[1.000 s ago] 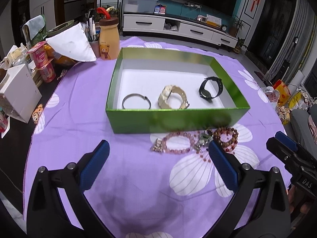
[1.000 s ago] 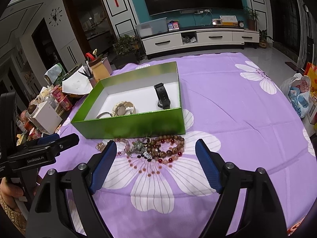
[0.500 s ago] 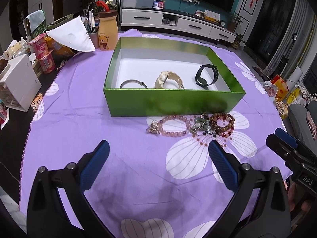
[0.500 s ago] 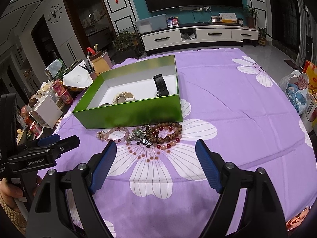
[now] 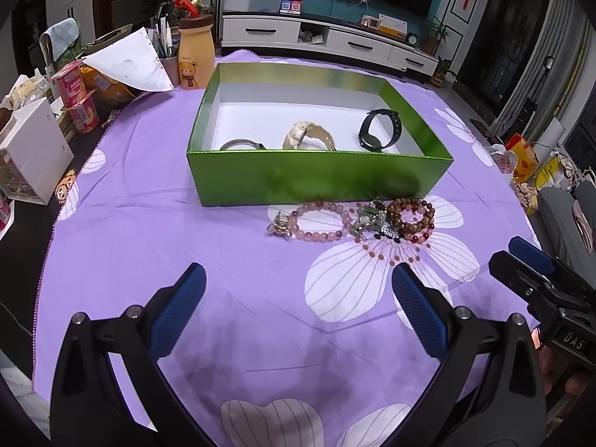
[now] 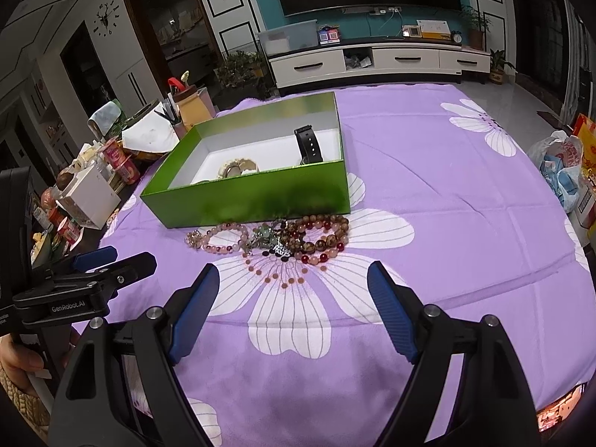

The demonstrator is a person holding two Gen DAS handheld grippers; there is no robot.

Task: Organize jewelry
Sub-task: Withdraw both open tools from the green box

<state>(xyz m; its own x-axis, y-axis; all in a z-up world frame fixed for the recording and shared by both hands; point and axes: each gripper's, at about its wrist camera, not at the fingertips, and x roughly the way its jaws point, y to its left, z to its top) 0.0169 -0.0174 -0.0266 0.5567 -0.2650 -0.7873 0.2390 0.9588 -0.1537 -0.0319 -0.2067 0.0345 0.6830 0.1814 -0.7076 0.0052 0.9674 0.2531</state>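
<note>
A green box (image 5: 320, 182) stands on the purple flowered cloth and holds a silver bangle (image 5: 238, 145), a beige watch (image 5: 307, 138) and a black watch (image 5: 378, 132). Just in front of its near wall lie a pink bead bracelet (image 5: 320, 221), a tangle of charms (image 5: 372, 219) and a brown bead bracelet (image 5: 411, 216). My left gripper (image 5: 298, 279) hovers open short of the beads, with nothing between its fingers. My right gripper (image 6: 293, 275) is open too, empty, facing the brown bead bracelet (image 6: 320, 231) and the green box (image 6: 253, 201).
Along the table's left edge stand a white box (image 5: 33, 152), red cups (image 5: 78, 97), a bear-printed bottle (image 5: 193, 56) and a white paper sheet (image 5: 130, 63). Bags (image 6: 562, 171) lie on the floor to the right. A person's hand (image 6: 18, 361) holds the left gripper's handle.
The left gripper has drawn back a little, so the box and beads sit higher and farther in its view. Both grippers' jaws stand as wide as before.
</note>
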